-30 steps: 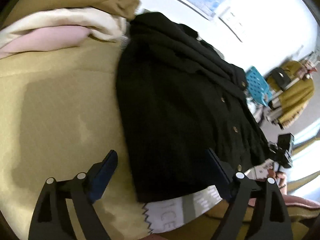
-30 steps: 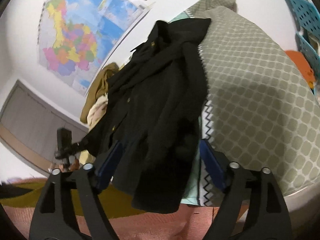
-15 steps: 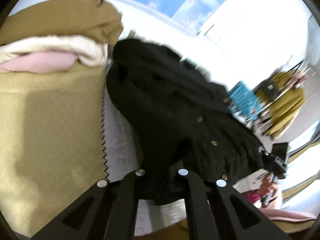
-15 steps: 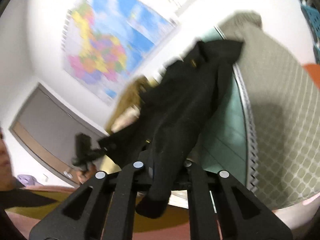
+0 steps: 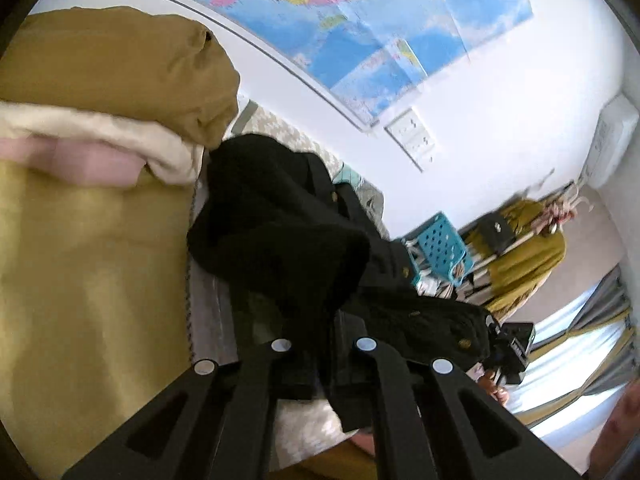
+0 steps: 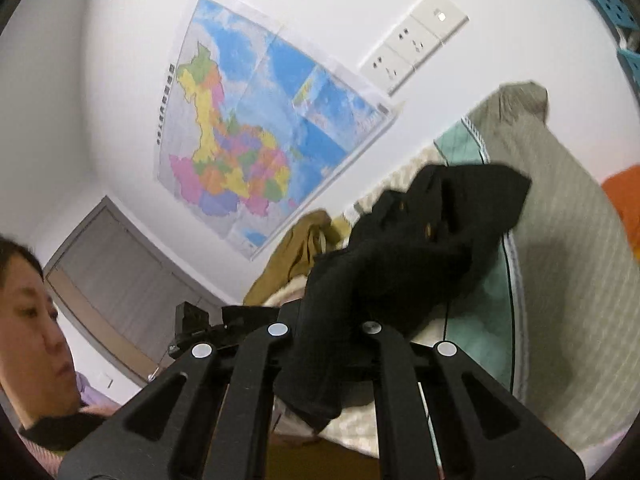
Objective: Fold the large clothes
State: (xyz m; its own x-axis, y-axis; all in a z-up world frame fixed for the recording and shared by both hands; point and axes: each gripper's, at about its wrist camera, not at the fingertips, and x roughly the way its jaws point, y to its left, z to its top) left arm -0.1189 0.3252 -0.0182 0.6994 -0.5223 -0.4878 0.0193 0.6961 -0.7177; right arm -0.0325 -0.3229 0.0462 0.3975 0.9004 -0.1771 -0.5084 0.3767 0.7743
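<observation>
A black buttoned coat (image 5: 280, 240) lies bunched on the bed, its near hem lifted. My left gripper (image 5: 324, 344) is shut on the coat's near edge, and the cloth hangs down between its arms. In the right wrist view the same coat (image 6: 420, 240) rises off the bed, and my right gripper (image 6: 324, 328) is shut on another part of its edge, with a flap drooping below the jaws. The right gripper also shows far right in the left wrist view (image 5: 508, 348). The fingertips of both are hidden by cloth.
A pile of mustard, cream and pink clothes (image 5: 100, 120) sits at the bed's left. A mustard blanket (image 5: 80, 280) and a grey-green checked cover (image 6: 560, 280) lie on the bed. A wall map (image 6: 256, 140), a blue crate (image 5: 440, 248) and a clothes rack (image 5: 528, 248) stand beyond.
Both grippers went from open around the coat's near edge to shut on it, then lifted. The coat has bunched up and risen off the bed, and both views tilt up toward the wall.
</observation>
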